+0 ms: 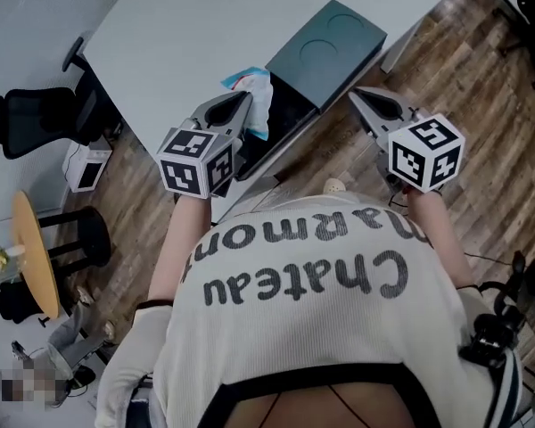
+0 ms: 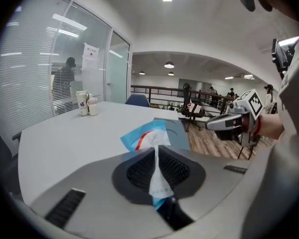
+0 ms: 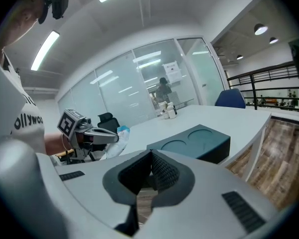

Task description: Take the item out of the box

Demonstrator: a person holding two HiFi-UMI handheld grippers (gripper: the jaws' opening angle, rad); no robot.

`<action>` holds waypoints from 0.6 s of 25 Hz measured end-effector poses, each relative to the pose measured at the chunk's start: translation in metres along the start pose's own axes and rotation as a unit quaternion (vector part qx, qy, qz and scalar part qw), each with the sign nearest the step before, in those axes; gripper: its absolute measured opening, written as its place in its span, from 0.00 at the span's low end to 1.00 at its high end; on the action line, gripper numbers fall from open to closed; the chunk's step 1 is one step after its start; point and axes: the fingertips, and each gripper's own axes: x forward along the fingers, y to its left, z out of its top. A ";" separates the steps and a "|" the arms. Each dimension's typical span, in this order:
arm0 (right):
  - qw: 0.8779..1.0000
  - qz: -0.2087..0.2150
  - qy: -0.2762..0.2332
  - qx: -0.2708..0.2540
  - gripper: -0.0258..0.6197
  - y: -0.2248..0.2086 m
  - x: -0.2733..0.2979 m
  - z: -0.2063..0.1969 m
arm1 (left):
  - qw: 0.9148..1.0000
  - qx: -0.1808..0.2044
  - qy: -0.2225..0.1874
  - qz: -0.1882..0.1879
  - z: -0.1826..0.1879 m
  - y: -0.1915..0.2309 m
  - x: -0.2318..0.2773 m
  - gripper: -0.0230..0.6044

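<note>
Box point(image 1: 325, 45) on table point(image 1: 187, 34) edge; packet point(image 1: 259, 107) at box's left side, in left hand-held gripper point(image 1: 246, 99).

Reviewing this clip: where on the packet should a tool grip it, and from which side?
Grip the packet at one narrow end, pads on its two flat faces, coming from the person's side. It looks thin and limp, so probably only a pinch across the faces holds. The left tool is shut on it that way.

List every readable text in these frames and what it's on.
"Chateau": back of the person's white top, upside down in the head view.
"armon": the line above it there, ends hidden.
"ollywoo": same top, right gripper view, ends cut off.
Wall sheet, bottle labels: too small to read.
Packet: no legible print.
Marker cubes: patterns only.
</note>
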 end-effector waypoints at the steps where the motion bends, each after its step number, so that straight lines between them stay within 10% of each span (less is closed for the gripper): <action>1: 1.000 -0.002 -0.006 -0.007 0.04 0.007 -0.002 0.003 | 1.000 -0.001 -0.023 -0.001 0.006 -0.002 -0.009 0.09; 15: 0.998 -0.018 -0.012 -0.062 0.04 0.130 0.011 0.019 | 0.992 -0.038 -0.109 -0.059 -0.002 0.013 -0.113 0.08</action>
